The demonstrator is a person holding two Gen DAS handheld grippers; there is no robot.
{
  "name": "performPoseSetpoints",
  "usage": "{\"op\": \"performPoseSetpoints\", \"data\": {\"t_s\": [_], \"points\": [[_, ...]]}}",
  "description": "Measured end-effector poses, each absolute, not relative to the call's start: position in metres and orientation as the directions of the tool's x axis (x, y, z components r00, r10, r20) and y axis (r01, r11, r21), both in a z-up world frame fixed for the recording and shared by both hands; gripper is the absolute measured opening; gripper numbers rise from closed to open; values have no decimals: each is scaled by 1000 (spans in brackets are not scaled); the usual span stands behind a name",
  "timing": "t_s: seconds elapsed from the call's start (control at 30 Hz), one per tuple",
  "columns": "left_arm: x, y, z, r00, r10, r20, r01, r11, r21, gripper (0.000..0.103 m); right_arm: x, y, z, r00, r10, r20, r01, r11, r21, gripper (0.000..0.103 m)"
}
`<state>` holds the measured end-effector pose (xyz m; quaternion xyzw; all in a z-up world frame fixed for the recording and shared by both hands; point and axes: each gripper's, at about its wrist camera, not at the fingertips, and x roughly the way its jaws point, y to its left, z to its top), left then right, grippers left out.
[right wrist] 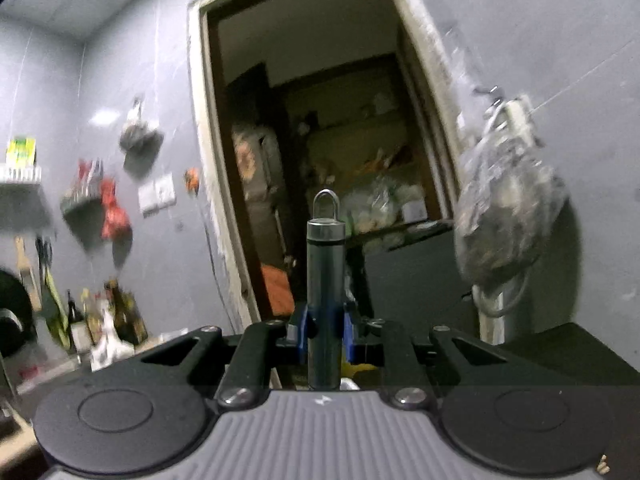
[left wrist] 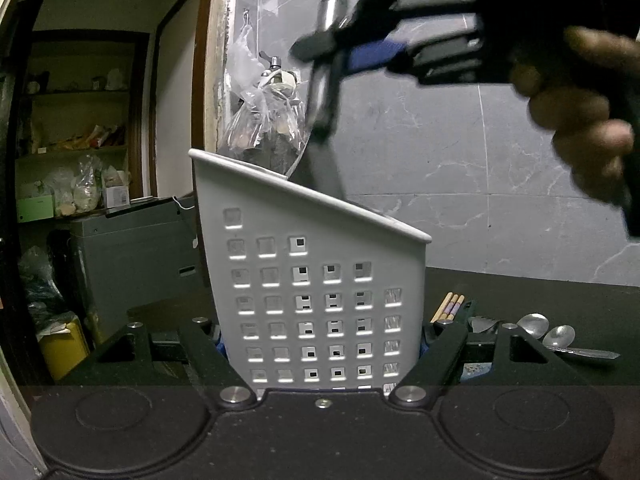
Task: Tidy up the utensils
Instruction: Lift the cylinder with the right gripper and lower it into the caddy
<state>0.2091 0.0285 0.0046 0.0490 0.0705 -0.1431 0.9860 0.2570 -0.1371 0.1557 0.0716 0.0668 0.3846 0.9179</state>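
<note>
The knife (left wrist: 325, 80) stands upright in my right jaws (left wrist: 340, 46), clamped at the handle, blade tip dipping past the caddy (left wrist: 316, 280) rim at twelve o'clock. My left jaws (left wrist: 324, 344) clasp the caddy's sides on the bench (left wrist: 560, 304).

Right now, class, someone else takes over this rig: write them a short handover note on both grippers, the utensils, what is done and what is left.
Left gripper: shut on the white holder, steadying it on the dark counter.
Right gripper: shut on a utensil handle, upright, hanging loop on top. In the left view its lower end is at the holder's rim, just behind it; blur hides whether it is inside.
Done: that utensil picked up and brought to the holder.
Left: on the counter beside the holder lie chopsticks and two spoons, plus another piece too hidden to name.
</note>
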Motion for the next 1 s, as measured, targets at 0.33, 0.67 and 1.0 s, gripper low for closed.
{"op": "performPoseSetpoints", "data": {"t_s": [0.33,0.67,1.0], "points": [[207,28,3,951,-272,-149,285,955,79,77,257,-103,109,679,702,-216,-709,703,53,20],[207,27,3,951,-272,-148,286,954,84,77,263,-97,81,660,682,-315,-705,707,53,20],[208,27,3,950,-274,-148,287,955,79,77,258,-101,85,668,684,-293,-705,708,47,41]]}}
